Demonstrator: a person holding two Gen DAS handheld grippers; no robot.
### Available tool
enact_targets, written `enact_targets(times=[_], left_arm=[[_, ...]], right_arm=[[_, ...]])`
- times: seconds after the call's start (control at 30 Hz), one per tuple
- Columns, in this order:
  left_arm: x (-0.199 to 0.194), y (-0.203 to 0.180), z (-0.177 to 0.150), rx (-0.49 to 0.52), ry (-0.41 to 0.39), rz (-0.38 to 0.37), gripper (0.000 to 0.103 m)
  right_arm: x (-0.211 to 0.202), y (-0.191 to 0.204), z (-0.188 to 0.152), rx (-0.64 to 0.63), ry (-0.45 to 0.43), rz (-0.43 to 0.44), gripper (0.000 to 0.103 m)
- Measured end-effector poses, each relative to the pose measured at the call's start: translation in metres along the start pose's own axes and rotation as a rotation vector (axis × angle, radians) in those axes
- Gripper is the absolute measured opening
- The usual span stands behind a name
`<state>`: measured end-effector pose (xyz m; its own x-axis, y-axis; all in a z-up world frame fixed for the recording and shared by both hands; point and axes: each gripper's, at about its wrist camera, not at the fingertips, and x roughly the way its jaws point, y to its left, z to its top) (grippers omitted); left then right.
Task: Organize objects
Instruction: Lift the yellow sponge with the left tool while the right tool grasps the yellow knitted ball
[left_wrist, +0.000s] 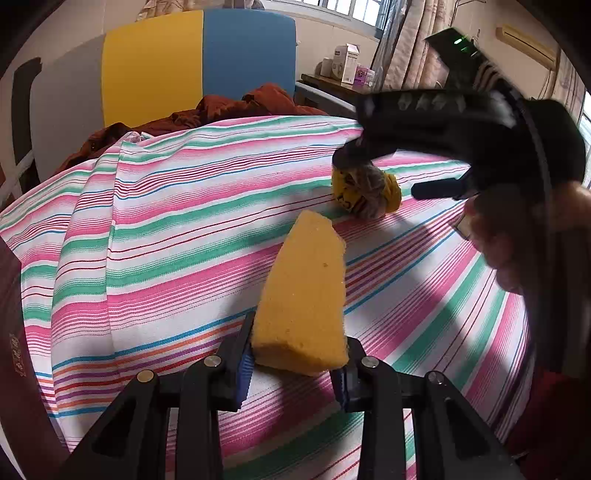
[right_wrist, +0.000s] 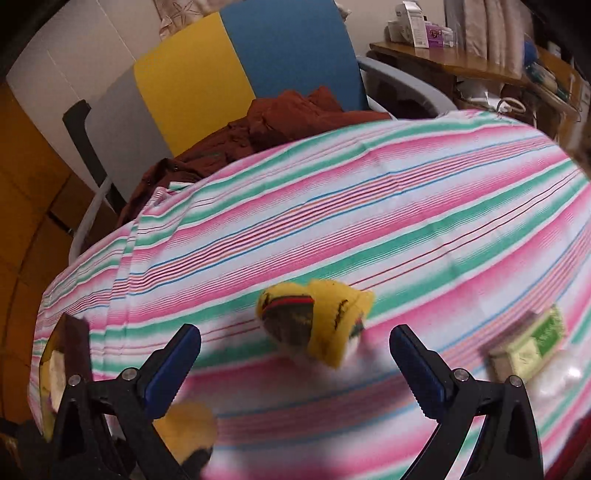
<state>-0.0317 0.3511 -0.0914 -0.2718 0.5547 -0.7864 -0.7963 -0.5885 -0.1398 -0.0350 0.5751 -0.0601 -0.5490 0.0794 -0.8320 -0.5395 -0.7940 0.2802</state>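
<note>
Left wrist view: a yellow sponge (left_wrist: 303, 295) is pinched at its near end by the left tongs (left_wrist: 295, 365), the pads sunk slightly into its sides, and the rest is carried free above the striped cloth (left_wrist: 184, 229) on the surface. It is judged light, soft and springy; a grip across the middle would likely be steadier than one at the tip, where it may bend or twist out.

A balled yellow sock (right_wrist: 314, 321) lies on the cloth toward the far right edge of the surface. In the right wrist view it sits between and just beyond the spread right tongs (right_wrist: 295, 354), which are not touching it. It is judged light, limp and easily squashed, not fragile or slippery; the bulk of the ball should be taken, since a loose fold might unroll. A green packet (right_wrist: 532, 347) is seen blurred nearby.
</note>
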Motion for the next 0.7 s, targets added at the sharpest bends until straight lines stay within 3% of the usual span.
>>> enact_targets(times=[0.3, 0.47, 0.57, 0.7], left_arm=[[-0.002, -0.003, 0.000, 0.001, -0.004, 0.018, 0.034], [-0.009, -0.005, -0.003, 0.003, 0.008, 0.020, 0.034], [-0.018, -0.006, -0.006, 0.007, 0.004, 0.011, 0.034], [-0.042, -0.009, -0.007, 0.015, -0.030, 0.000, 0.034]], right_arm=[[0.018, 0.002, 0.001, -0.086, 0.014, -0.066, 0.098], [0.026, 0.007, 0.000, -0.136, 0.044, -0.069, 0.062], [0.022, 0.010, -0.002, -0.158, 0.032, -0.066, 0.054], [0.018, 0.015, -0.003, -0.177, 0.023, -0.053, 0.053]])
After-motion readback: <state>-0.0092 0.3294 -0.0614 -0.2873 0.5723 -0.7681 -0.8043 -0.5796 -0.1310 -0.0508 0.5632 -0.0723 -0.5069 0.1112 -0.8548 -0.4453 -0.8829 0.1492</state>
